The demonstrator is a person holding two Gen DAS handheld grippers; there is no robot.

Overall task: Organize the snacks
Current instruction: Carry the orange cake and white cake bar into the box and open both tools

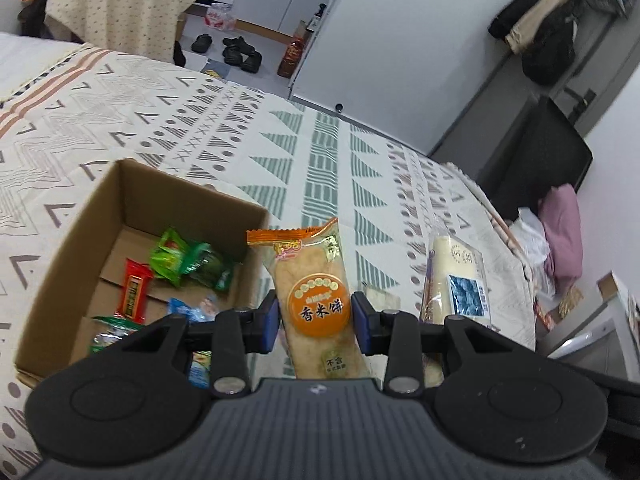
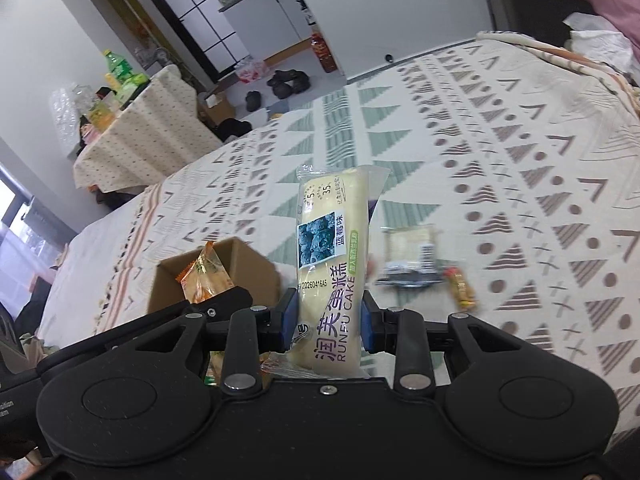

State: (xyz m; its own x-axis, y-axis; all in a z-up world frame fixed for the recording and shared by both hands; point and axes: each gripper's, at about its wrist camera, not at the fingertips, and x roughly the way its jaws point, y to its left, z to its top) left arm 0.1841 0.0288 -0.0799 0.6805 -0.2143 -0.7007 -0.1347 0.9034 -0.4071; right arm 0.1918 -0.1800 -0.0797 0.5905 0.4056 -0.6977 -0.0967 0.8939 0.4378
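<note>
- While both grippers hang above the patterned bedspread, each one carries a snack, so the sorting looks to be mid-transfer rather than at a pick.
- Left gripper: jaws pinching the rice cracker packet across its width, blue pads pressed on either side of the orange round label. Long axis runs straight ahead along the fingers; crimped orange end points away from the camera, the other end tucks back under the gripper body.
- Right gripper: jaws pinching the blueberry cake packet low on its length, near the printed brand name. Long axis likewise runs forward, the free end leaning slightly toward the right.
- Gripping each packet by its narrow sides is likely deliberate: the wrappers are soft, and a hold across the width leaves the length free to slide into a box end first.
- Cardboard box sits open on the bedspread, just left of the left gripper. Inside lie a green wrapper, a red wrapper and other small packets, so it reads as the collecting spot.
- Judged from this, the cracker is nearest its drop; the packet is beside the box wall, not yet over the opening.
- Loose on the bedspread ahead of the right gripper: a clear-wrapped snack and a small orange candy, both blurred, both not yet collected.
</note>
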